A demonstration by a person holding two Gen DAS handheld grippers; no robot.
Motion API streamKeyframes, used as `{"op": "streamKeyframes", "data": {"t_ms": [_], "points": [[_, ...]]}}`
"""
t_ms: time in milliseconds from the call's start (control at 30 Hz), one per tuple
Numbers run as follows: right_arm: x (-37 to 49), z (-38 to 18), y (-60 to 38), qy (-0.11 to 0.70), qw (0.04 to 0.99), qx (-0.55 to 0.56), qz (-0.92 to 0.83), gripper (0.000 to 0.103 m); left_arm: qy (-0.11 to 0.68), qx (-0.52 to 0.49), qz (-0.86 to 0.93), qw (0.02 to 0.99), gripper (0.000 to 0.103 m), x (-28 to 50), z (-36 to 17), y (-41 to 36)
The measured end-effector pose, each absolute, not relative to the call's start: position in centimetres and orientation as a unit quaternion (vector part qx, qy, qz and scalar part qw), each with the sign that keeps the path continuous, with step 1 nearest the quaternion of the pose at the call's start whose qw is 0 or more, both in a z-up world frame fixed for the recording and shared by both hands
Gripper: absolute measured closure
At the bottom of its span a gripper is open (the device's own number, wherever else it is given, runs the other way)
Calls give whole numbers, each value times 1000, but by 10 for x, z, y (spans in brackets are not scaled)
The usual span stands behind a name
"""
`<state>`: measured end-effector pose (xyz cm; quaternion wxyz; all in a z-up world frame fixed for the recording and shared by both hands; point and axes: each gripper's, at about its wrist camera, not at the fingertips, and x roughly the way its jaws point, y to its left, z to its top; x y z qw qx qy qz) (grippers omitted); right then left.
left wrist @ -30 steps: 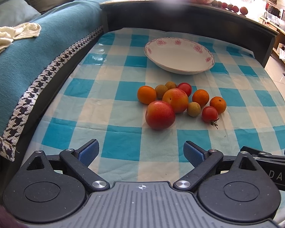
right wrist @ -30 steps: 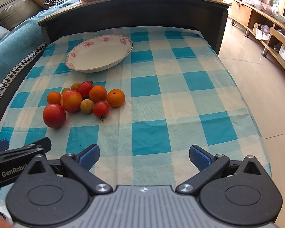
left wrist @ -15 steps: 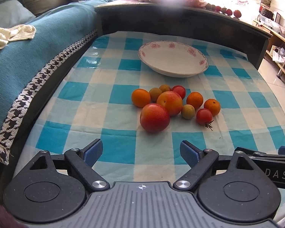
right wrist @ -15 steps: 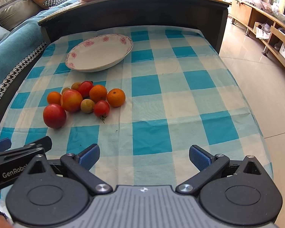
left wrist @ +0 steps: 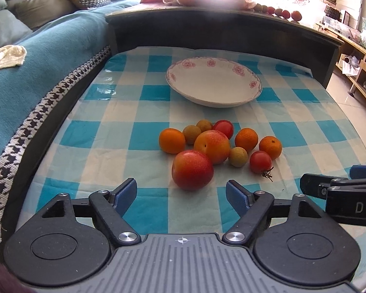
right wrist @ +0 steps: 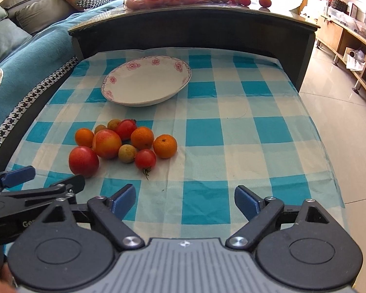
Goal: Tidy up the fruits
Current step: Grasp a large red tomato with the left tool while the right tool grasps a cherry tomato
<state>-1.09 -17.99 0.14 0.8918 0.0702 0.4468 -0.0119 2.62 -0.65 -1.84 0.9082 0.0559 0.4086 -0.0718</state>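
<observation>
A cluster of several fruits lies on the blue-checked tablecloth: a big red fruit (left wrist: 192, 169) nearest me, a red-orange one (left wrist: 212, 146), small oranges (left wrist: 171, 140), little yellow-green fruits (left wrist: 237, 156) and a cherry tomato (left wrist: 260, 162). A white floral plate (left wrist: 213, 80) stands empty behind them. My left gripper (left wrist: 181, 191) is open, just short of the big red fruit. My right gripper (right wrist: 185, 199) is open and empty, to the right of the cluster (right wrist: 124, 144). The plate also shows in the right wrist view (right wrist: 146, 80).
A dark raised table (right wrist: 192, 28) behind the cloth carries bagged and loose fruit. A teal-covered sofa (left wrist: 36, 56) runs along the left. The cloth's right edge (right wrist: 329, 146) drops to a tiled floor with a wooden shelf unit (right wrist: 353, 48) beyond.
My left gripper has moved forward toward the fruit cluster; the big red fruit now sits close before its open jaws. The right gripper has moved slightly forward.
</observation>
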Motion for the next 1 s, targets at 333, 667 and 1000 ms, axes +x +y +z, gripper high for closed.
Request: {"op": "streamKeyframes", "data": {"t_ms": [333, 667, 1000], "points": [[18, -5, -193, 457, 885, 89, 27, 25, 433, 34, -79, 898, 33, 53, -37, -9], [33, -19, -193, 459, 882, 92, 59, 42, 436, 13, -93, 895, 49, 59, -43, -8], [42, -30, -171, 455, 879, 84, 118, 62, 436, 1, -101, 894, 49, 60, -42, -3]]}}
